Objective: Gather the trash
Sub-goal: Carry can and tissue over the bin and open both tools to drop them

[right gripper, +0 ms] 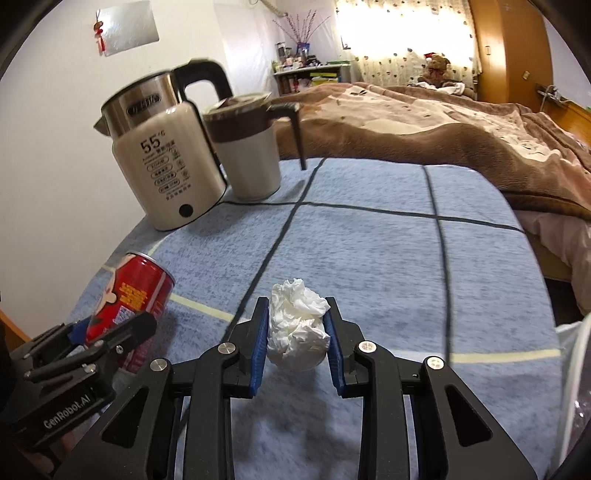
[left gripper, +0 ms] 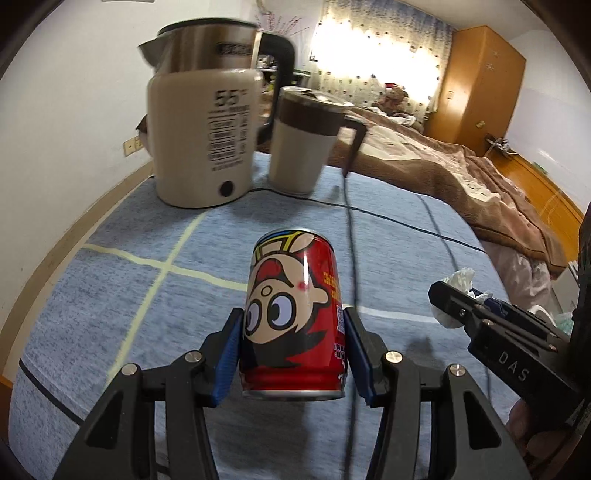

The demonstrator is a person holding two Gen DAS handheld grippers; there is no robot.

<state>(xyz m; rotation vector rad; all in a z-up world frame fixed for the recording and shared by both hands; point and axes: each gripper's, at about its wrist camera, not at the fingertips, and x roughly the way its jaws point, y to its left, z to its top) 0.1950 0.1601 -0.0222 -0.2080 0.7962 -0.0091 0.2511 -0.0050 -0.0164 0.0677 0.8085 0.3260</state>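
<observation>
Above the blue checked tablecloth (left gripper: 110, 295), my left gripper (left gripper: 291, 350) clamps a red cartoon-printed drink can (left gripper: 291, 317). My right gripper (right gripper: 295, 332) pinches a crumpled white tissue (right gripper: 297, 325).

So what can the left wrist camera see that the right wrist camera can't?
Only the left wrist view shows the cartoon face on the red can and the wall socket.

Only the right wrist view shows the silver poster and the flower vase.

Both show the kettle, the lidded mug, the crumpled tissue, the blue tablecloth and the bed.
</observation>
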